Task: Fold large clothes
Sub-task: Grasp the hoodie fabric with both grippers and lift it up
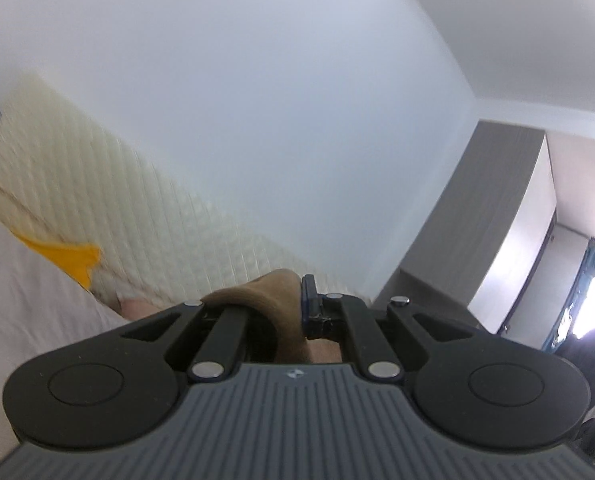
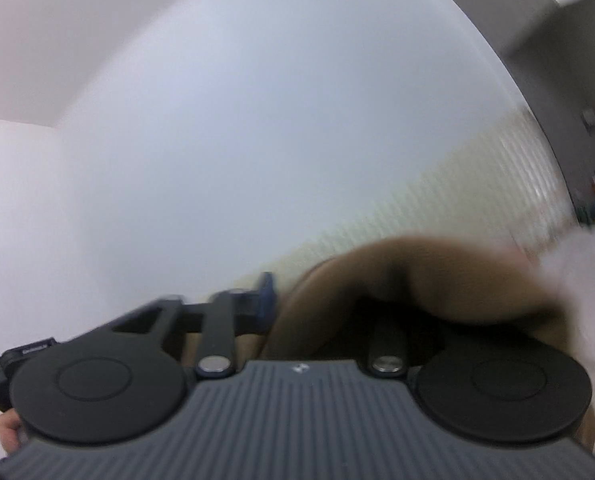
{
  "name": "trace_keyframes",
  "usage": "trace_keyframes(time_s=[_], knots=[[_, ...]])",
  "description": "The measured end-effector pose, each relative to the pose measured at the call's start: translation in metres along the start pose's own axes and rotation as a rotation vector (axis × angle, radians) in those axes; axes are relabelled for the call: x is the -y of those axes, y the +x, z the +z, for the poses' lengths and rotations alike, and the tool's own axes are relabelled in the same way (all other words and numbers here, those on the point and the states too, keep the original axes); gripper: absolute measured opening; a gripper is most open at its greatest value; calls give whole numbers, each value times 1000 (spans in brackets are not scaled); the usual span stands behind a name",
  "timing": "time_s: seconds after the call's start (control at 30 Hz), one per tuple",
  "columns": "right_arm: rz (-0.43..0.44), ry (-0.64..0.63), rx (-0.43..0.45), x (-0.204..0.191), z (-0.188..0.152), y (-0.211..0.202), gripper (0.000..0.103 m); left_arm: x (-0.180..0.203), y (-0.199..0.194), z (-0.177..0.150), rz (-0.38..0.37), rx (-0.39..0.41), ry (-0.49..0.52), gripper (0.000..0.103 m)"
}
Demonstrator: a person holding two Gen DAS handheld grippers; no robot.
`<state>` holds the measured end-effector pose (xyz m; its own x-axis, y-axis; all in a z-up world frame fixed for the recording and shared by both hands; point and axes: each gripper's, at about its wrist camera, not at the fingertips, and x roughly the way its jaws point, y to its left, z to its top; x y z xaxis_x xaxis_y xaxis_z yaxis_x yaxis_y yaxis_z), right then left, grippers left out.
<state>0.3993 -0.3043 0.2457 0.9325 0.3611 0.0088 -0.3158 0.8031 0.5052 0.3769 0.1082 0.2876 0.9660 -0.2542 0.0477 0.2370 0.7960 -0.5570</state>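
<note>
The left tongs [image 1: 297, 300] are pressed together on a fold of the tan garment [image 1: 273, 304]. The cloth bulges up in a small hump just ahead of the blue pad [image 1: 308, 300] on the right finger, then runs back and down between the two black arms toward the camera; so here the visible strip of fabric lies along the line the tongs point. How the rest of the garment hangs, and which way its long axis runs overall, cannot be told from this view.

In the right wrist view the same tan garment [image 2: 437, 276] is a broad, blurred mound draped over the right-hand side of the right tongs [image 2: 337, 300], covering that finger completely. Its upper edge stretches sideways across the picture, from near the blue pad [image 2: 266, 296] out to the right edge. Only the left finger shows, so whether these tongs are pinching the cloth or merely carrying it cannot be told. Part of a hand [image 2: 9, 432] shows at the lower left corner.

Both tongs point level at a plain pale wall [image 1: 257, 100]. Below it runs a cream quilted headboard [image 1: 97, 200], with white bedding [image 1: 25, 300] and a yellow patch [image 1: 73, 258] at its foot
</note>
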Motion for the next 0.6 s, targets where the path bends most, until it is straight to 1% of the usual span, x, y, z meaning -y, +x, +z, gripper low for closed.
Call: trace_keyframes(time_s=[0.07,0.1,0.17,0.3,0.37,0.47,0.53,0.6], knots=[[33,41,-39,-21,13,-9,26,14,-40,18,-6,40,18,6],[39,35,-46,-31,16,-14,25,25,-64,28,-2,65,53,6],[64,9,-43,-53,19,-27,25,44,-107,45,-4,101,92,6],[144,13,-10,-85,27,-60,25,81,-188,76,6,153,131,6],[185,-1,13,-106,33,-78,25,98,-225,90,21,170,153,6],[245,-24,31,-135,44,-103,25,116,-277,109,37,186,146,7],[269,-40,26,-147,50,-109,25,121,-308,117,50,188,130,7],[268,-81,17,-158,49,-111,25,120,-329,118,69,186,131,7]])
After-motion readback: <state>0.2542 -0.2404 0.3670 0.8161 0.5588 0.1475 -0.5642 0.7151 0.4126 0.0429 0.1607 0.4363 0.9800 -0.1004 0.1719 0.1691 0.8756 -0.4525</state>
